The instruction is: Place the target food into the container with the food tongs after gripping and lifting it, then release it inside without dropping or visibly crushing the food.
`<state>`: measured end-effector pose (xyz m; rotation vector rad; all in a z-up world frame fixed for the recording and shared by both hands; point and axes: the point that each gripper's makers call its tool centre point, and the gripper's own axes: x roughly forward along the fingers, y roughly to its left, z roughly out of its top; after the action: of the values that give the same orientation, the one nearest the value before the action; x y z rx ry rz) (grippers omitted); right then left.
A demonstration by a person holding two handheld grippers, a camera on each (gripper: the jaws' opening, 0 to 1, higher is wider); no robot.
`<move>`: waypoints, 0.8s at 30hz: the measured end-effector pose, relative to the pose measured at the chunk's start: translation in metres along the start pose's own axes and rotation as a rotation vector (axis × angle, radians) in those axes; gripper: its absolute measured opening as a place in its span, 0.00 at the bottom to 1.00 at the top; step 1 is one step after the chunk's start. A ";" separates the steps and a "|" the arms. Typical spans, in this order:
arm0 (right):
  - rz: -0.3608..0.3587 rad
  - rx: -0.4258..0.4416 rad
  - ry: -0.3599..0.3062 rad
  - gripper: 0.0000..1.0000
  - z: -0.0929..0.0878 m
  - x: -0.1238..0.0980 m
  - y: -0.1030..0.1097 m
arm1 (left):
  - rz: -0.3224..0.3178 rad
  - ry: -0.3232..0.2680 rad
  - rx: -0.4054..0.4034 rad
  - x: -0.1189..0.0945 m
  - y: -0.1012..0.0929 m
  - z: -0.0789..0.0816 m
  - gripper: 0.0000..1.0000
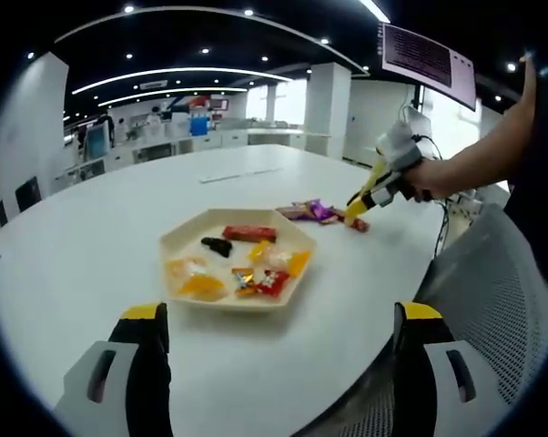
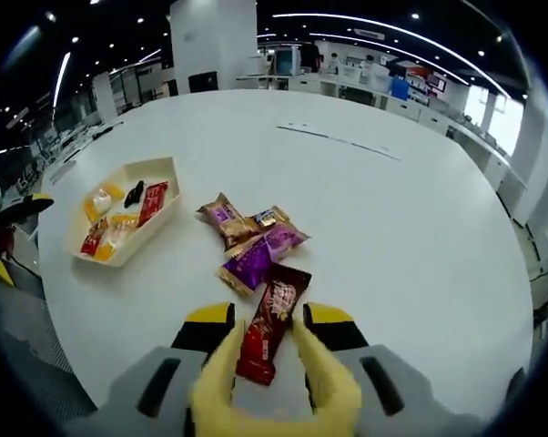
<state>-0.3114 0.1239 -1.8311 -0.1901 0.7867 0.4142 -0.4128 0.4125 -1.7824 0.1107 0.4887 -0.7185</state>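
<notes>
A cream hexagonal tray (image 1: 178, 238) on the white round table holds several wrapped snacks, among them a red bar (image 1: 249, 233). My left gripper (image 1: 279, 314) hovers open in front of the tray, with nothing between its fingers. To the tray's right lies a loose pile of packets (image 1: 312, 211). My right gripper (image 2: 269, 320) is shut on yellow food tongs (image 2: 327, 378). The tong arms straddle a dark red packet (image 2: 267, 337) at the near end of the pile. Purple (image 2: 256, 257) and gold (image 2: 221, 217) packets lie beyond it. The tray (image 2: 128, 166) sits off to the left.
A grey mesh chair (image 1: 492, 309) stands at the table edge, next to the person's arm (image 1: 483, 150). The table (image 2: 392, 228) stretches wide and bare beyond the packets. Desks and a hanging screen (image 1: 429, 59) fill the office behind.
</notes>
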 end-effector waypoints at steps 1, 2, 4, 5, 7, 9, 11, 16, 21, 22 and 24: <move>-0.001 0.004 0.004 0.29 -0.002 -0.001 0.000 | 0.000 -0.001 0.000 0.000 0.000 0.000 0.99; 0.000 0.006 0.009 0.29 -0.004 -0.001 -0.001 | 0.000 -0.003 0.000 0.000 0.000 0.001 0.99; 0.004 0.015 0.019 0.29 -0.005 -0.001 -0.001 | -0.001 0.001 0.000 0.000 0.000 0.000 0.99; 0.004 0.015 0.030 0.28 -0.007 -0.002 -0.001 | -0.001 0.001 0.001 0.000 0.000 -0.001 0.99; 0.005 0.012 0.053 0.28 -0.011 -0.001 -0.002 | -0.005 0.002 0.003 0.000 -0.001 0.000 0.99; 0.008 0.008 0.056 0.27 -0.013 -0.002 -0.001 | -0.004 0.002 0.005 0.000 -0.001 0.000 0.99; 0.011 0.008 0.058 0.26 -0.014 -0.002 -0.001 | -0.004 0.001 0.003 0.000 -0.001 0.000 0.99; 0.011 0.051 0.072 0.25 -0.013 -0.002 -0.004 | -0.005 0.001 0.005 0.000 -0.001 0.000 0.99; 0.025 0.075 0.071 0.26 -0.014 -0.003 -0.004 | -0.001 -0.001 0.003 0.000 0.000 0.000 0.99; 0.024 0.071 0.069 0.26 -0.014 -0.002 -0.004 | -0.001 0.000 0.004 0.000 0.000 0.000 0.99; 0.022 0.062 0.061 0.26 -0.014 -0.002 -0.003 | -0.002 0.000 0.005 0.000 0.000 0.000 0.99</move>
<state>-0.3201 0.1158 -1.8391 -0.1371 0.8612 0.4062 -0.4131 0.4125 -1.7828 0.1153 0.4872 -0.7217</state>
